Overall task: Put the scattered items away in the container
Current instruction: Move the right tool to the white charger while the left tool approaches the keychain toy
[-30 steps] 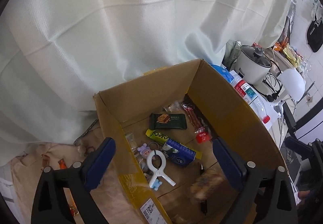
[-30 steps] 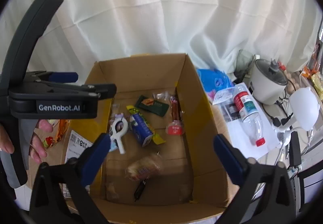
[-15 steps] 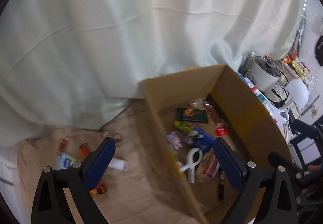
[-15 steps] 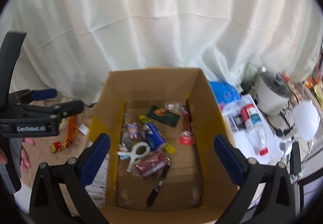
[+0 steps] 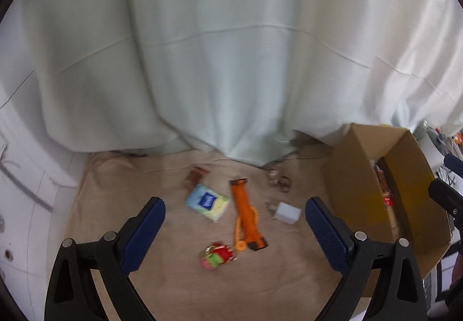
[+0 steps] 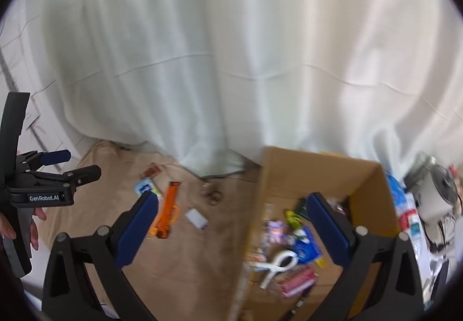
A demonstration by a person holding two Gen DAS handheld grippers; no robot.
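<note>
Swung away from the box (image 5: 376, 190) since a moment ago, left gripper (image 5: 234, 229) now over the brown cloth (image 5: 179, 277), jaws wide, holding nothing. Right gripper (image 6: 231, 227) also wide and bare. Still scattered mid-cloth: tissue pack (image 5: 207, 202), orange strap (image 5: 247, 218), white charger (image 5: 286, 212), red-green keychain (image 5: 218, 256). Next pickup likely here.

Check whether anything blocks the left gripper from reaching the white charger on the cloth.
Nothing visible does. The left gripper is open and empty above the cloth, and the white charger lies in the clear, apart from the orange strap and the cardboard box.
</note>
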